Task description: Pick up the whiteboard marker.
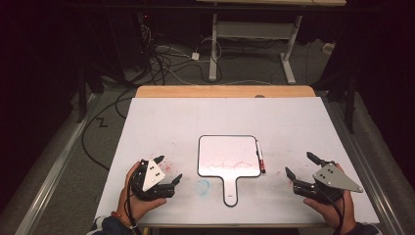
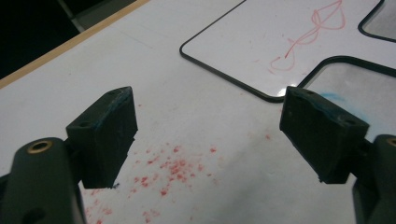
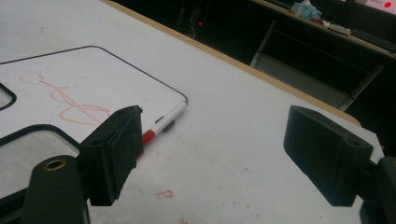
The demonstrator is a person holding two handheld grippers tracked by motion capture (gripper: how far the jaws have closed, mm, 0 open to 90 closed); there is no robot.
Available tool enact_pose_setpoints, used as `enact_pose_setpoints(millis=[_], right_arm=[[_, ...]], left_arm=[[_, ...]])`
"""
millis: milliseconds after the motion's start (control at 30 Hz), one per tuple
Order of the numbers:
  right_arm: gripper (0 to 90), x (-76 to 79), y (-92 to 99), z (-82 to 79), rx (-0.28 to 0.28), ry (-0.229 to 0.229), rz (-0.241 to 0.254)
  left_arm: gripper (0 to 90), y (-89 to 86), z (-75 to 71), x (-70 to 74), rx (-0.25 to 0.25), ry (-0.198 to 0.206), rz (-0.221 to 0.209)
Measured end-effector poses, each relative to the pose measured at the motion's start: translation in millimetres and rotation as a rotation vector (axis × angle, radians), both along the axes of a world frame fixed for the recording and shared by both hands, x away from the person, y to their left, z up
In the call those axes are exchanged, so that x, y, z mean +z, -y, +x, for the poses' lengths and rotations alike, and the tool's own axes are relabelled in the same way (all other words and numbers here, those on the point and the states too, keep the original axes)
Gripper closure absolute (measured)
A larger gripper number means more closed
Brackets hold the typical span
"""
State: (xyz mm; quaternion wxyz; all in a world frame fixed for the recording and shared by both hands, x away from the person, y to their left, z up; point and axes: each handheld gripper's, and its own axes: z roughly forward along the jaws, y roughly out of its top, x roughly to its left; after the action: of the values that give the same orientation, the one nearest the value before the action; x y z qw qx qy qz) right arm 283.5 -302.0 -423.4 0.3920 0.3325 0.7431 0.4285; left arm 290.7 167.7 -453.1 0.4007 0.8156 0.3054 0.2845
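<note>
A small handled whiteboard (image 1: 229, 155) with a red scribble lies flat in the middle of the white table (image 1: 161, 117). A red-capped marker (image 1: 260, 156) lies along its right edge. My left gripper (image 1: 168, 170) rests near the front left, open, nothing between its jaws. My right gripper (image 1: 301, 165) sits at the front right, also open and empty. In the left gripper view the whiteboard (image 2: 280, 42) lies beyond the gripper (image 2: 210, 123). In the right gripper view the marker (image 3: 163, 122) lies just past the left jaw of the gripper (image 3: 210, 149), beside the whiteboard (image 3: 70, 88).
Red marker smudges (image 2: 173, 165) dot the table by the left gripper, and a faint blue smear (image 1: 202, 186) lies left of the board's handle. Another desk's legs (image 1: 288, 54) and tangled cables (image 1: 166, 58) stand beyond the far table edge.
</note>
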Motion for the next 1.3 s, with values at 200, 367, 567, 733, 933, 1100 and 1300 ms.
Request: enact_pose_setpoints(millis=[200, 367, 567, 733, 933, 1100, 1300], right_arm=[[19.7, -4.7, -0.3, 4.1, 0.006, -0.038, -0.006], [18.2, -6.7, -1.5, 6.0, 0.058, -0.086, -0.004], [23.4, -12.1, -5.1, 15.2, 0.062, -0.234, -0.007], [24.6, -13.4, -10.0, 26.7, 0.067, -0.307, -0.003], [27.7, -9.5, -18.9, 44.8, 0.096, -0.367, -0.020], [28.2, -6.8, -26.4, 64.6, 0.081, -0.427, -0.001], [30.4, -7.8, -40.2, 96.1, 0.058, -0.491, -0.004]], left_arm=[[18.8, -1.8, 4.1, -4.9, 0.020, -0.022, 0.042], [18.8, -1.2, 0.4, -6.1, 0.003, -0.021, 0.055], [18.8, 0.0, -2.9, -7.3, 0.002, -0.024, 0.061], [18.8, 1.4, -4.0, -11.2, 0.005, -0.039, 0.089], [19.7, 3.1, -3.0, -13.1, 0.000, -0.051, 0.097], [19.7, 3.6, -5.7, -13.2, -0.005, -0.047, 0.112], [19.7, 5.0, -3.5, -14.6, -0.013, -0.054, 0.123]])
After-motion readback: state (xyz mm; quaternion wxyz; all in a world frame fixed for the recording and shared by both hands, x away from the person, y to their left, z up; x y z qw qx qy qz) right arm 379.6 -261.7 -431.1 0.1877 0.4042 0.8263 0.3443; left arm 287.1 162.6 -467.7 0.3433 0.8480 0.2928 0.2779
